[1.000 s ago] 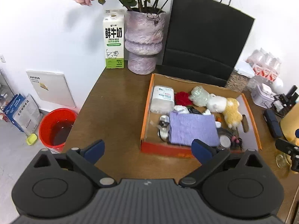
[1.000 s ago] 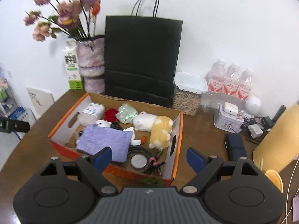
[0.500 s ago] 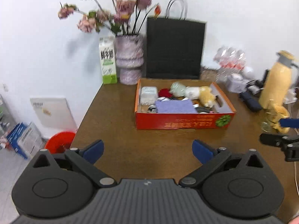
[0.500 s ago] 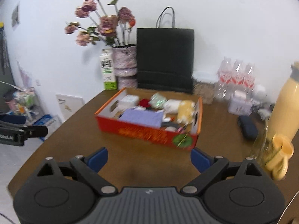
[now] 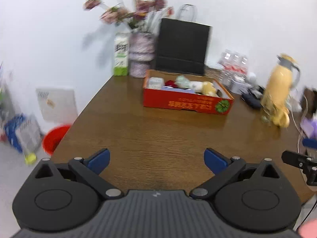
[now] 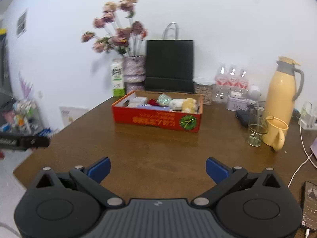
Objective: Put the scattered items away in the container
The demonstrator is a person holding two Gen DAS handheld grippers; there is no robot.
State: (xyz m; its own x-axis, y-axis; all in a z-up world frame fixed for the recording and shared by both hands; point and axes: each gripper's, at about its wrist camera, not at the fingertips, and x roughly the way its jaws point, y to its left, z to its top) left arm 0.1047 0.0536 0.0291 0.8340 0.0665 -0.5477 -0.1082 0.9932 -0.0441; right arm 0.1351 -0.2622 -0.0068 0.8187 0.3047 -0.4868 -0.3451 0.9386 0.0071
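Observation:
A red-orange cardboard box [image 5: 186, 103] stands on the brown table [image 5: 150, 138], filled with several items: a white pack, a red thing, a pale green wad, white and yellow plush toys [image 5: 209, 88]. It also shows in the right wrist view [image 6: 156, 119]. My left gripper [image 5: 156, 159] is open and empty, well back from the box near the table's front. My right gripper [image 6: 157, 167] is open and empty, also far back from the box.
Behind the box stand a milk carton [image 5: 120, 59], a flower vase [image 5: 141, 56] and a black paper bag [image 5: 182, 46]. At the right are water bottles [image 6: 230, 78], a yellow jug [image 6: 282, 93], a yellow mug [image 6: 276, 132], a glass [image 6: 256, 132] and a phone [image 6: 310, 204]. A red bucket [image 5: 53, 138] is on the floor.
Both grippers have pulled back and away from the box, which now looks smaller and farther off. Both stay open and empty.

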